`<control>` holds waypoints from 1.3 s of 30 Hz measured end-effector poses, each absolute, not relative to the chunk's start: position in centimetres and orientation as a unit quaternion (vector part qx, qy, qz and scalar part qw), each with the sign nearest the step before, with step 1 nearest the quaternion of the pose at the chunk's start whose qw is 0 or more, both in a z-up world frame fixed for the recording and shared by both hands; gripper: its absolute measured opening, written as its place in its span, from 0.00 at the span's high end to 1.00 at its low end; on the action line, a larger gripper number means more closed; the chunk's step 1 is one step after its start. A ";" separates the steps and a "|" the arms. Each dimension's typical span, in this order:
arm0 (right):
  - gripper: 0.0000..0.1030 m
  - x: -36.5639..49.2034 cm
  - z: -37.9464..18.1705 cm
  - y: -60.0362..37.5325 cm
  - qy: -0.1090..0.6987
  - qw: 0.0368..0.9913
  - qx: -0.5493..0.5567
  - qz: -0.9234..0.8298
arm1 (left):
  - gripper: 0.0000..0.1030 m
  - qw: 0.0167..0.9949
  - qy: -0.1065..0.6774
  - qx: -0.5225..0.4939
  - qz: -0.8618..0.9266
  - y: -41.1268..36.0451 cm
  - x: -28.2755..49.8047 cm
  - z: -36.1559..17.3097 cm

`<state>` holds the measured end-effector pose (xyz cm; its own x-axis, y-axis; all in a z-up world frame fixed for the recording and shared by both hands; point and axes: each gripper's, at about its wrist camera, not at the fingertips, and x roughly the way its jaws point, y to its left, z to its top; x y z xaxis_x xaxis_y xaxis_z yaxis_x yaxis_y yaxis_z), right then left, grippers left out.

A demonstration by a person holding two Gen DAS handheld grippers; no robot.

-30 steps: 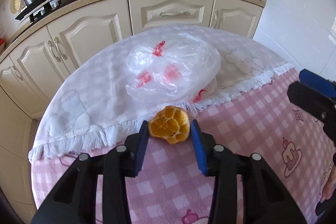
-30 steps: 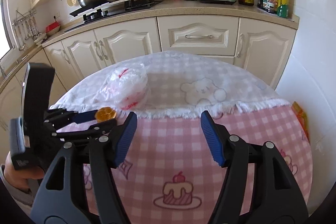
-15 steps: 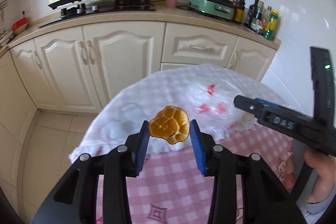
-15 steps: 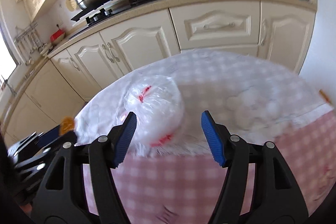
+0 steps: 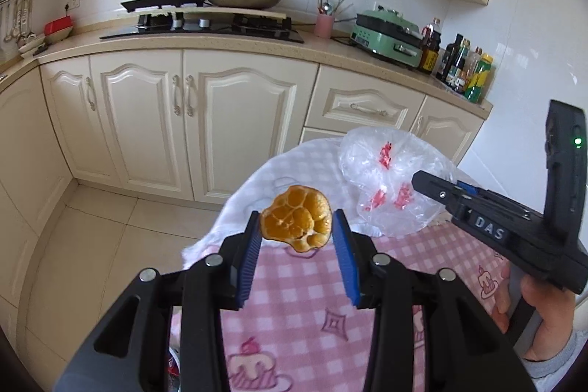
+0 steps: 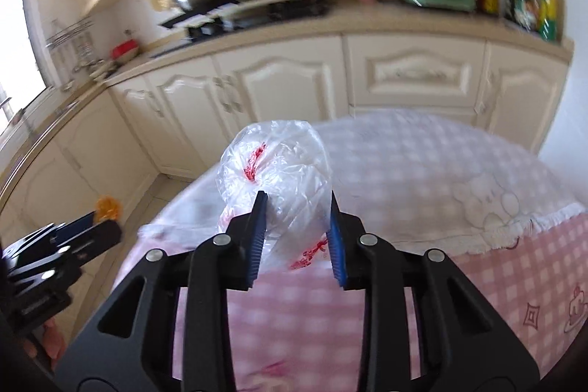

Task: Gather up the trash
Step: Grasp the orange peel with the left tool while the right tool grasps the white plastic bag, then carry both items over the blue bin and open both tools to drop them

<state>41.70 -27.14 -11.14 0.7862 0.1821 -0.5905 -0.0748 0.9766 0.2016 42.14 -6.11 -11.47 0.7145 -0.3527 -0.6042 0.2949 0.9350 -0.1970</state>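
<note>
Both grippers are mine, one in each hand. Left gripper (image 5: 296,230) is pinching the orange peel (image 5: 297,223) between its blue pads, one pad pressed against each side of the peel, which sits at the very tips and is lifted clear of the table (image 5: 294,285). From the right wrist camera that same peel shows small and blurred far off to my left, at the tip of the left gripper (image 6: 99,219).

Right gripper (image 6: 297,225) has its fingers partly spread, with the crumpled clear plastic bag (image 6: 279,179) bulging up between and just ahead of the blue pads; I cannot tell whether the pads actually grip the film or only flank it. The bag, printed with red marks, lies on the white checked cloth (image 6: 422,168) where that cloth meets the pink checked tablecloth (image 6: 514,267), which runs directly beneath the fingers.

Seen from the left camera, the bag (image 5: 386,179) sits ahead and to the right of my peel, with the right gripper's black body reaching in toward it from the right side.
</note>
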 end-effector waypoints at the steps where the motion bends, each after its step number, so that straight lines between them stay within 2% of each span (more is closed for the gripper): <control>1: 0.71 40.8 -10.4 -25.6 0.310 0.944 0.077 0.081 | 0.63 0.927 0.331 -0.047 -0.171 -5.1 41.5 -11.3; 8: 0.71 37.7 -8.5 -15.8 0.298 0.939 0.062 0.160 | 0.63 0.936 0.326 -0.068 -0.115 3.7 37.1 -11.6; 18: 0.71 34.7 -12.9 0.0 0.344 0.900 0.035 0.265 | 0.63 0.922 0.364 -0.128 -0.008 18.3 31.6 -18.2; 28: 0.71 35.6 -25.9 9.4 0.451 0.854 0.005 0.260 | 0.63 0.860 0.475 -0.182 0.035 25.9 31.4 -32.0; 39: 0.71 37.8 -38.0 11.6 0.530 0.820 -0.033 0.213 | 0.62 0.804 0.553 -0.216 0.011 26.8 35.0 -43.6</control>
